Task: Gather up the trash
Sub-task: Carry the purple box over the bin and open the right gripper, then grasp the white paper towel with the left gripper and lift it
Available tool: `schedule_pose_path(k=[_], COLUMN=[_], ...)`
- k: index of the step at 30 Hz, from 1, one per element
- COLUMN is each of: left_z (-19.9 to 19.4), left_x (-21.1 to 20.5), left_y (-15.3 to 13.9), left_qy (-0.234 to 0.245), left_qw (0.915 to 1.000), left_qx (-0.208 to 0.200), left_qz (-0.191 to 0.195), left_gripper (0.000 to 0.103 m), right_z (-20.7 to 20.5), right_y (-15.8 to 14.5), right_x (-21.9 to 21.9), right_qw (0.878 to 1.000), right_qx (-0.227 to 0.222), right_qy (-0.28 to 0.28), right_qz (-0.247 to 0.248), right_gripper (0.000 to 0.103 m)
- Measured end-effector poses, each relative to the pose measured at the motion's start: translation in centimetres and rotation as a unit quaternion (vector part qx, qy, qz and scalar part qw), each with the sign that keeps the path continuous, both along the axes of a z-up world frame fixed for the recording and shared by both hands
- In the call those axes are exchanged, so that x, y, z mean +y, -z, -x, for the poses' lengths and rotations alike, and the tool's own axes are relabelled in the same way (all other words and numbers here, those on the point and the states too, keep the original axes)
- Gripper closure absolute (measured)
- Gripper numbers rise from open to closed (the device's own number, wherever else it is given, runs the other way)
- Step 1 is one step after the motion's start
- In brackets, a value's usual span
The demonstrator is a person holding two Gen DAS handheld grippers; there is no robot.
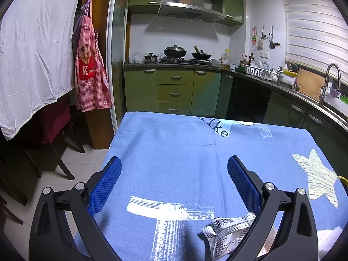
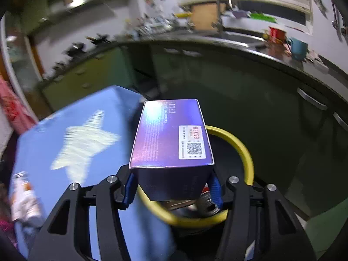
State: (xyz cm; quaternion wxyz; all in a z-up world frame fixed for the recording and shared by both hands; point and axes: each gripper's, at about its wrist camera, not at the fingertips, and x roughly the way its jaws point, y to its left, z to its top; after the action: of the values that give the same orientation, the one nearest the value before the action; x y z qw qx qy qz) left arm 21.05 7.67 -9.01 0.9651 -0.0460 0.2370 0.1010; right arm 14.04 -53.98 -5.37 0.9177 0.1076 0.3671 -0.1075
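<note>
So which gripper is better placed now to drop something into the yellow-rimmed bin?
The right gripper. It already grips the purple box just above the yellow-rimmed bin. The left gripper is open and empty over the blue tablecloth.

Purple boxes (image 2: 171,139): one showing.
Crumpled wrappers (image 1: 226,232): one lying on the cloth.
Yellow-rimmed bins (image 2: 241,150): one showing.
Woks (image 1: 175,51) on the stove: two sitting.
Small pots (image 1: 150,58): one sitting.
Aprons (image 1: 90,69): one hanging.
Taps (image 1: 328,82): one standing.
</note>
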Motion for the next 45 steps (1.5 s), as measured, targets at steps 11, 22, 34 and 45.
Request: schedule_pose_path(k=[11, 22, 34, 45], left_z=[-0.1, 1.4, 7.0, 5.2], left_x=[-0.6, -6.0, -16.0, -18.6], left_y=[-0.1, -2.7, -3.5, 0.7], left_qy=[0.033, 0.192, 0.419, 0.464], left_qw=[0.9993, 0.9806, 0.8959, 0.8531], left_qx=[0.007, 0.04, 0.143, 0.227], left_qz=[0.015, 0.009, -0.037, -0.071], left_gripper=[0.006, 0.006, 0.006, 0.035], right_z=[0.5, 7.3, 8.3, 9.2], right_y=[1.9, 0.2, 1.8, 4.2], right_x=[-1.2, 5.4, 6.8, 6.0], right_qw=[0.999, 0.999, 0.998, 0.998], right_qx=[-0.004, -0.042, -0.041, -0.03], right_qy=[0.026, -0.015, -0.041, -0.032], right_qz=[-0.02, 0.012, -0.004, -0.037], right_gripper=[0.035, 0.031, 0.028, 0.028])
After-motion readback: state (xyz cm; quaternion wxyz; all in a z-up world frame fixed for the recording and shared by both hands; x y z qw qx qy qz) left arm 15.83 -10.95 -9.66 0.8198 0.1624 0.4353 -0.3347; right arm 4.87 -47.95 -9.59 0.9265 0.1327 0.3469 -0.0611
